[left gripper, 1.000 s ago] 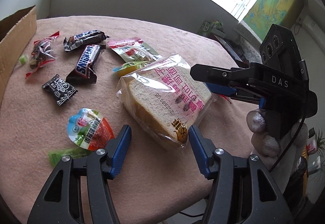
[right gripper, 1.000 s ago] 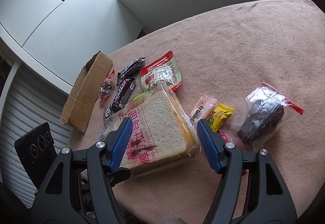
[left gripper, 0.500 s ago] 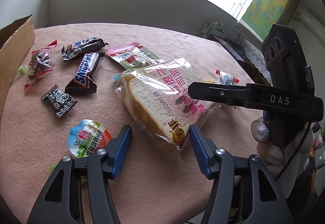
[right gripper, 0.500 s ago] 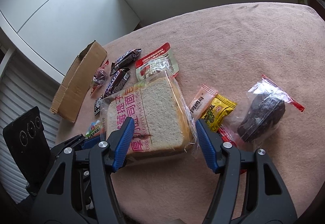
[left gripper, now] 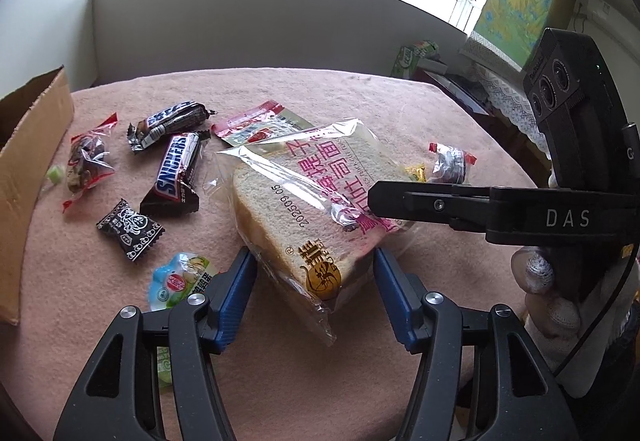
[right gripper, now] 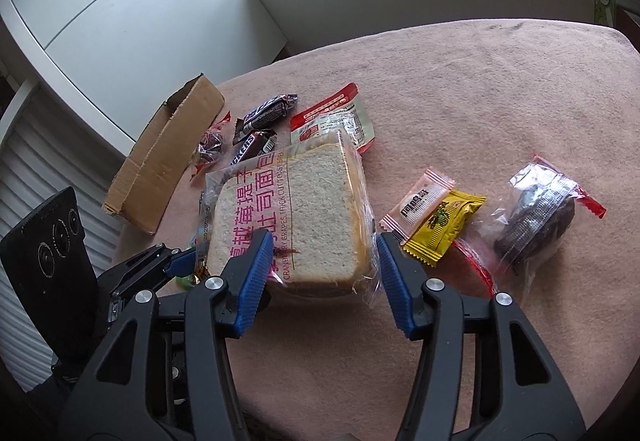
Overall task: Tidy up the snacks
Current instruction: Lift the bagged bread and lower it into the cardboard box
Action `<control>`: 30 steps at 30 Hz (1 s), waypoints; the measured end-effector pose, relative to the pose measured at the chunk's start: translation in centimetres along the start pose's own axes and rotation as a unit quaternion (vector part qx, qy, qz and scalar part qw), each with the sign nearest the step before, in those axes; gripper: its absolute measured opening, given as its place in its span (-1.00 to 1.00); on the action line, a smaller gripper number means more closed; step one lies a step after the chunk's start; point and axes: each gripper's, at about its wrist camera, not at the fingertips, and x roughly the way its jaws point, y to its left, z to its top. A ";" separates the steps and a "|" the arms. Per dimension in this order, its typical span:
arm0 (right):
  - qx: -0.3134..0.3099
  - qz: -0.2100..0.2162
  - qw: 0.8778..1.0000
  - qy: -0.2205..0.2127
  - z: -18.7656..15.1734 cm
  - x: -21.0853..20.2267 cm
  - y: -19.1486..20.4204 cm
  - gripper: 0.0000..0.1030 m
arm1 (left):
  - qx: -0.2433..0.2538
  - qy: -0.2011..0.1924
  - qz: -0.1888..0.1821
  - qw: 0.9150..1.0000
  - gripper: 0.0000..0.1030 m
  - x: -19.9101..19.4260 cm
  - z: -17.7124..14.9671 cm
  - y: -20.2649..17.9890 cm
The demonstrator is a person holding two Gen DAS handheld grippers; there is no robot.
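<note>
Left wrist view showed the left gripper (left gripper: 316, 281) with its blue-padded jaws spread wide, straddling the near corner of a clear plastic bag of thick-cut white bread with pink lettering (left gripper: 316, 197). Neither pad pressed the bag; a gap remained on each side, and nothing was held. The bread bag lay flat on the pink cloth-covered table (left gripper: 280, 381), slightly tilted up at its far edge.

The right gripper (right gripper: 322, 273) also stood wide open, one pad on either side of the bag's (right gripper: 296, 213) near edge, gripping nothing. In the left wrist view, one black finger (left gripper: 424, 205) of the right gripper crossed above the bag's right side; contact with the wrapper could not be determined.

Left of the bread lay a brown Snickers bar (left gripper: 176, 173), a second dark chocolate bar with a silver-blue label (left gripper: 172, 123), a small black patterned candy wrapper (left gripper: 130, 229), a clear red-edged packet of dark fruit (left gripper: 86, 165) and a round jelly cup with a blue and red lid (left gripper: 180, 283), the last just beside the left pad. A red and clear flat pouch (left gripper: 260, 125) sat partly under the bag's far edge. A brown cardboard box (left gripper: 28, 161) stood open at the table's left edge.

Right of the bread, in the right wrist view, a pale pink sachet (right gripper: 418, 207) overlapped a yellow sachet (right gripper: 444, 229), and a clear bag holding a dark foil-wrapped item (right gripper: 536, 221) lay beyond them.
</note>
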 end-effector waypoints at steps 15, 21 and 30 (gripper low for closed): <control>-0.048 0.032 0.998 -0.037 2.8 -0.4 6.8 0.06 | 0.010 -0.081 0.042 0.996 0.16 -6.7 0.5 3.4; -0.086 0.043 0.995 -0.040 4.6 1.2 11.7 0.06 | -0.016 -0.115 0.061 0.991 0.16 -8.9 1.0 5.8; -0.132 0.074 0.988 -0.035 6.6 4.9 19.2 0.06 | -0.061 -0.162 0.095 0.980 0.16 -13.3 0.2 11.4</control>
